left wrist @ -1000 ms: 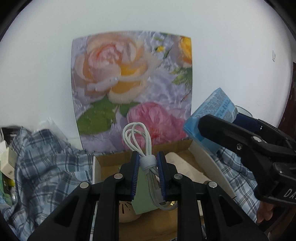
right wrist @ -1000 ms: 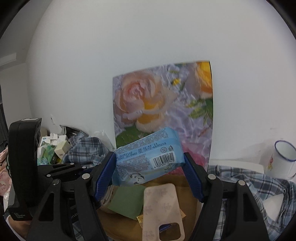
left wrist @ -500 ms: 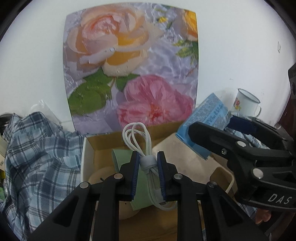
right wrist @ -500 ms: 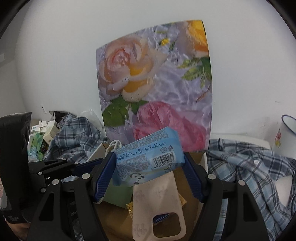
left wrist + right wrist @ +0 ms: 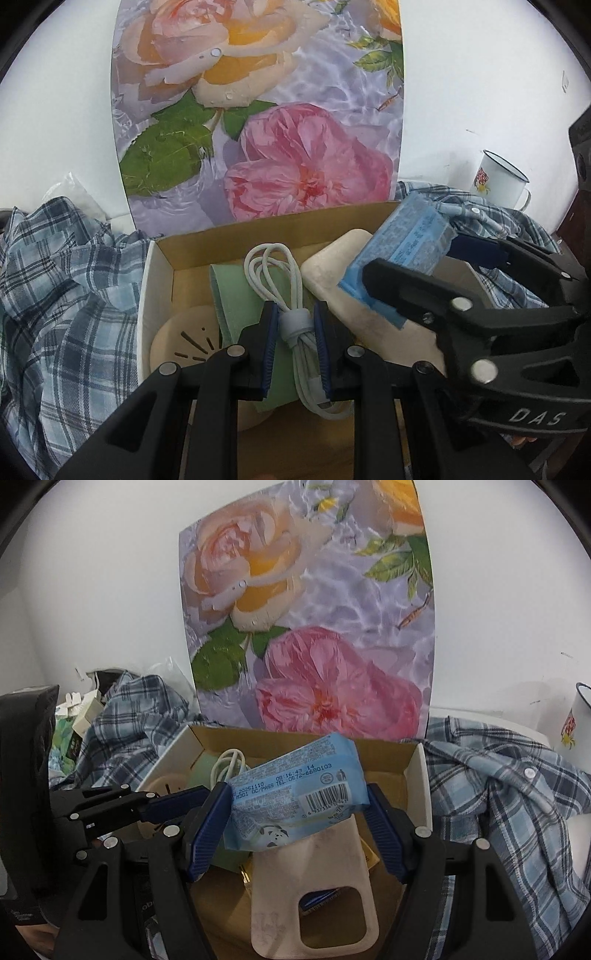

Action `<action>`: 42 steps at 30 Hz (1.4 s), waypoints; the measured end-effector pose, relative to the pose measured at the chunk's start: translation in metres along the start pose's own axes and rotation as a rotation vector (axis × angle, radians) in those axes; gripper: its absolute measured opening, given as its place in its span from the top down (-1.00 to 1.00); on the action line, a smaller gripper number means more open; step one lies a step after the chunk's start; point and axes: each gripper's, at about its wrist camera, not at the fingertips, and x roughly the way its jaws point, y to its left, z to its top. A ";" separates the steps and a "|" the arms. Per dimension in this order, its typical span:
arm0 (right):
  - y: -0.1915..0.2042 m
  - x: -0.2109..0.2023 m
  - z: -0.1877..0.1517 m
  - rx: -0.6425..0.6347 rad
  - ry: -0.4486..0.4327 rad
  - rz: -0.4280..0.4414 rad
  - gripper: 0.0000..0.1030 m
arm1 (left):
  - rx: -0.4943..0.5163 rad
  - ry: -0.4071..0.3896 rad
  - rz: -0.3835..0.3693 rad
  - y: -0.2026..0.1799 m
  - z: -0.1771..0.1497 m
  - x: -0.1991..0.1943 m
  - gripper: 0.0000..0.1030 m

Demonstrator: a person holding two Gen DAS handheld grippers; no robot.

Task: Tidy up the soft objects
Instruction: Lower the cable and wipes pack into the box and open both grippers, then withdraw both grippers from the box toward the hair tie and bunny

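L gripper (image 5: 295, 347) clamps cable (image 5: 291, 314) | R gripper (image 5: 297, 819) clamps pack (image 5: 295, 797) | box (image 5: 155, 295) under, shirt (image 5: 62, 288) around

both wrist views look down, close, into one shared cardboard box (image 5: 192, 240).

Plain white wall (image 5: 461, 92) behind everything, evenly lit, no hard shadows. Leaning upright against it, a large printed backdrop board (image 5: 258, 110): 1 peach-yellow rose above, 1 pink rose below, green leaves, rippled lilac-grey water, part of 1 more yellow bloom at the top right corner. A few small dark marks on the wall (image 5: 565, 655) at right. Along the foot of the wall, a white surface (image 5: 480, 714), mostly covered. At far right, a dark brown vertical edge (image 5: 572, 225), blurred.
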 end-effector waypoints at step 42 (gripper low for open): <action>0.000 -0.058 0.027 0.006 -0.152 0.003 -0.99 | -0.006 -0.185 0.047 0.005 0.020 -0.068 -1.00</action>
